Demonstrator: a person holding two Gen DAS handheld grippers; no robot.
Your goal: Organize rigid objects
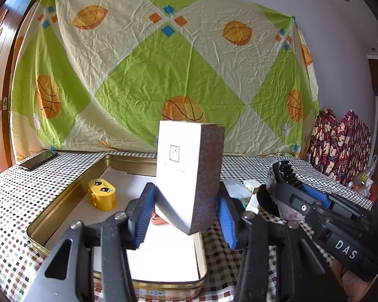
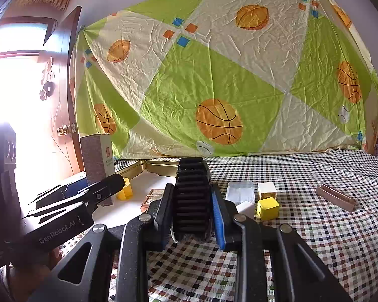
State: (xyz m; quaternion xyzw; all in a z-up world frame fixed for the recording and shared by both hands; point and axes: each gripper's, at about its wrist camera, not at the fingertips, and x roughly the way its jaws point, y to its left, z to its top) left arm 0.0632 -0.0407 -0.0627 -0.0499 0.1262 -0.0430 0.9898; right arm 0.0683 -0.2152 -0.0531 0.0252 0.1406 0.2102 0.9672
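Note:
My left gripper (image 1: pixel 186 201) is shut on a tall white box with grey speckled sides (image 1: pixel 186 166), held tilted above the gold tin tray (image 1: pixel 63 201). Inside the tray sit a yellow toy with cartoon eyes (image 1: pixel 102 194) and a small brown item partly hidden under the box. My right gripper (image 2: pixel 192 211) is shut on a black ribbed, gear-like piece (image 2: pixel 192 176) over the checked cloth, just right of the tray. In the right wrist view the left gripper (image 2: pixel 105 188) and its box (image 2: pixel 98 161) appear at the left.
On the checked cloth right of the tray lie a clear plastic box (image 2: pixel 240 191), a white cube (image 2: pixel 266 189), a yellow cube (image 2: pixel 267 207), a white block (image 2: pixel 245 209) and a wooden piece (image 2: pixel 336 197). A phone (image 1: pixel 37 159) lies at the back left. A patterned sheet hangs behind.

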